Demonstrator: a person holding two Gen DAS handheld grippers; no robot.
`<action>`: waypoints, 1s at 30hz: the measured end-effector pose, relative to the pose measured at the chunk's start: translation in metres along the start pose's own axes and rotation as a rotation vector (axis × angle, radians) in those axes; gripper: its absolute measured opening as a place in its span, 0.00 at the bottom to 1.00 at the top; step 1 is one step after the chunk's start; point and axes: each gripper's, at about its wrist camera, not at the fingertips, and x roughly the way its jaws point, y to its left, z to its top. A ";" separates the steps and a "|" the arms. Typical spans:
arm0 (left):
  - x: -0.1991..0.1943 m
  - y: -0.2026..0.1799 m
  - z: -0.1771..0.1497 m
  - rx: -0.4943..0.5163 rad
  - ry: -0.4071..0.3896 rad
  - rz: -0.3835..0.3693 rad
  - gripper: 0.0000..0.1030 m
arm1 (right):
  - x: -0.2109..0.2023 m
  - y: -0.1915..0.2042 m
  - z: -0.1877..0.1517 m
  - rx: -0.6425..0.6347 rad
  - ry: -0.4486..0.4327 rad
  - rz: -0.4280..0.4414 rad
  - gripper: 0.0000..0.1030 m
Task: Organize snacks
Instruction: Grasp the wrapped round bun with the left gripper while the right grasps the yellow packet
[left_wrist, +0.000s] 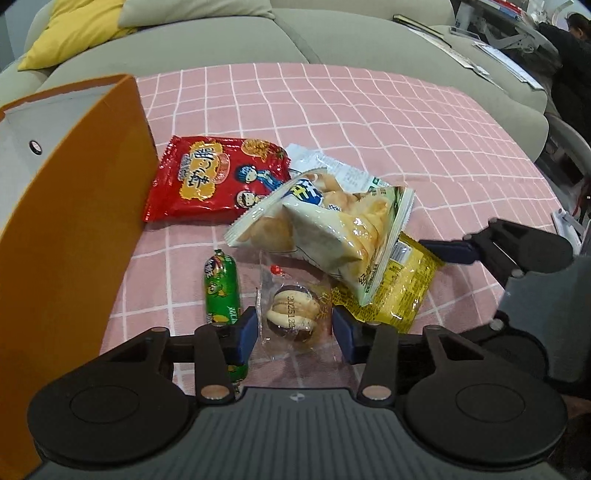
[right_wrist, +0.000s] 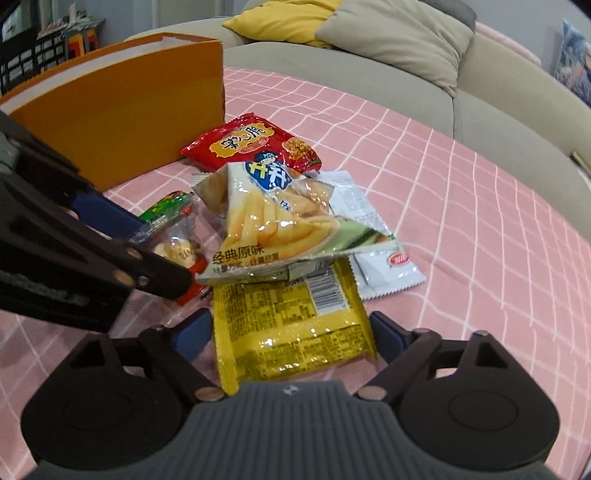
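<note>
snacks heaped on pink checked cloth (left_wrist: 424, 122) beside orange box (left_wrist: 74, 221). left gripper (left_wrist: 294, 329) half-open around clear-wrapped sandwich cookie (left_wrist: 291, 312); right gripper (right_wrist: 291, 334) wide, straddling crinkly yellow foil packet (right_wrist: 291, 325). risk: dragging overlapping fries bag (right_wrist: 266, 221).

Left gripper (left_wrist: 295, 330) and right gripper (right_wrist: 291, 332) point steeply down (blue fingers (left_wrist: 245, 332) spread apart).

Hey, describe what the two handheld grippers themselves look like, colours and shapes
Both look alike. The left gripper has blue fingers on black linkage arms with silver pivot pins, two round black discs and a ribbed grey body bearing a small round emblem. The right gripper shows the same blue fingers, black links and grey ribbed centre. No cables or sleeves show.
</note>
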 end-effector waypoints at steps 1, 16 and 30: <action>0.002 -0.001 0.000 0.001 0.002 -0.001 0.51 | -0.002 0.001 -0.002 0.009 0.001 -0.005 0.77; 0.007 -0.006 -0.003 0.001 0.028 -0.009 0.42 | -0.030 0.024 -0.024 0.097 0.030 -0.088 0.57; -0.042 0.004 -0.024 -0.066 -0.029 -0.025 0.41 | -0.068 0.041 -0.032 0.200 0.020 -0.068 0.57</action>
